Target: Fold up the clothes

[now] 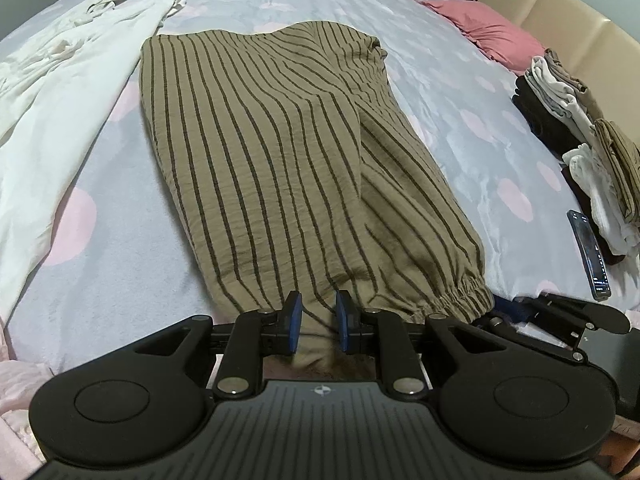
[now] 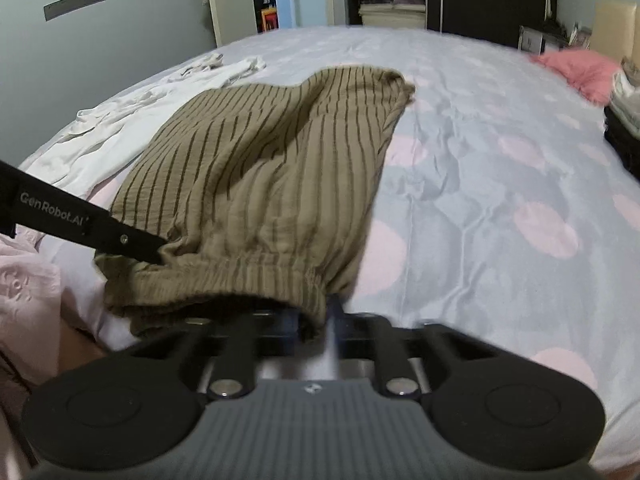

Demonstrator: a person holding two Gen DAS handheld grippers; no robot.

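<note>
**Striped trousers on bed, both tongs at the elastic hem**

While the olive-brown, dark-striped crinkle-fabric trousers (image 1: 280, 152) lie lengthwise along the lilac bed sheet with pale pink spots (image 1: 460, 92), their gathered elastic hem (image 1: 460, 296) sits at the near edge, closest to both cameras.

- Left tongs (image 1: 318, 322): black frame, blue pads (image 1: 294, 312). The pads stand slightly apart with a fold of the striped cloth running between them; whether they actually pinch it cannot be told.
- Right tongs (image 2: 320, 316): blurred in their own view, with the hem draped over and around the fingers; their state cannot be told. In the left view part of the black frame shows just beside the hem's right corner.
- Loose white garment (image 1: 60, 92): spread flat to the left of the trousers, its edge touching or just beside them.
- Stack of folded clothes in black, white and tan (image 1: 580, 140): well apart, at the right edge of the bed.
- Dark smartphone (image 1: 592, 256): lying flat on the sheet just beside that stack.
- Pink pillow (image 1: 488, 30): at the far right, against a cream padded headboard (image 1: 560, 12).
- Pale pink embossed fabric (image 2: 24, 280): at the near left corner.
</note>
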